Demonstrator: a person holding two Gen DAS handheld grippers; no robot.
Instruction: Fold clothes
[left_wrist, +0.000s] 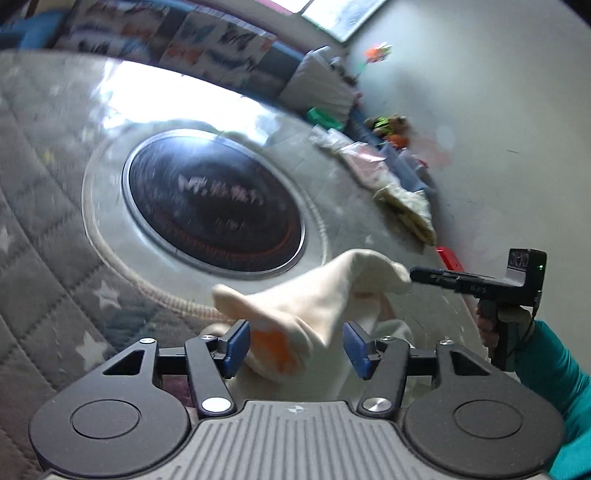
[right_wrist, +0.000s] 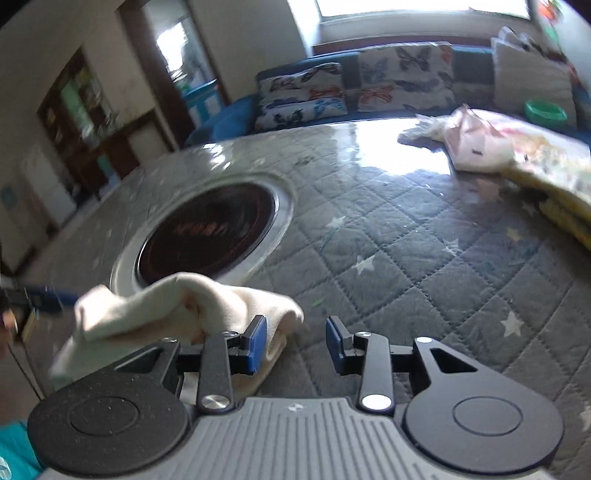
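A cream garment (left_wrist: 306, 306) is seen bunched in a loose heap at the near edge of the quilted worktop (right_wrist: 406, 258), not yet flattened or squared, so most of the folding is judged still to be done. The left tool (left_wrist: 295, 341) is open, with cloth lying between its blue pads but not pinched; the right tool (right_wrist: 295, 343) is open too, the cloth just beside its left pad. A round dark inset (right_wrist: 210, 229) lies behind the garment, and a pile of other laundry (right_wrist: 517, 147) occupies the far right edge, well apart.
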